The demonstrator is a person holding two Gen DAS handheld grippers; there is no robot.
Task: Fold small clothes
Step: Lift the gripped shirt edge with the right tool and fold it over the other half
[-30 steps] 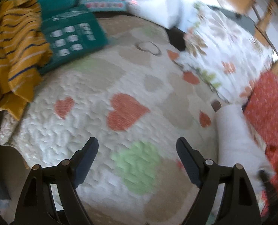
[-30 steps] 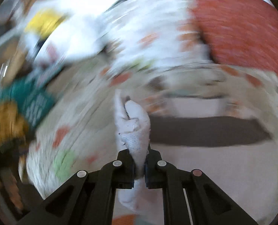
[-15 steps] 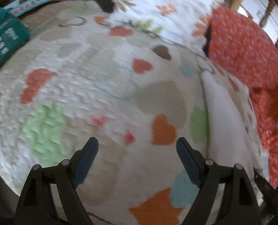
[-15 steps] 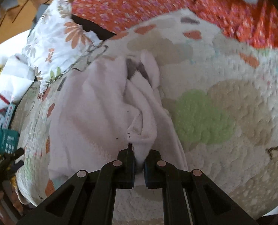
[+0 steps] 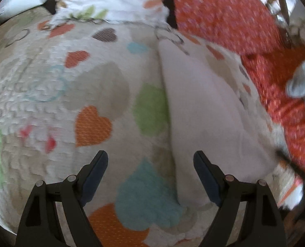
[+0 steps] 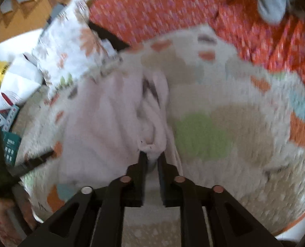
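Heart-print quilt (image 5: 94, 94) is spread under a white garment (image 6: 103, 127) — a bunched fold lies between the right gripper's (image 6: 152, 160) just-opening jaws; the left gripper (image 5: 150, 164) is held wide, empty.

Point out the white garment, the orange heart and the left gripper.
white garment (image 5: 203, 111): left wrist view, middle of the flat cloth.
orange heart (image 5: 91, 126): left wrist view, centre of the quilt's heart patch.
left gripper (image 5: 150, 164): left wrist view, midway between the wide-apart fingertips.
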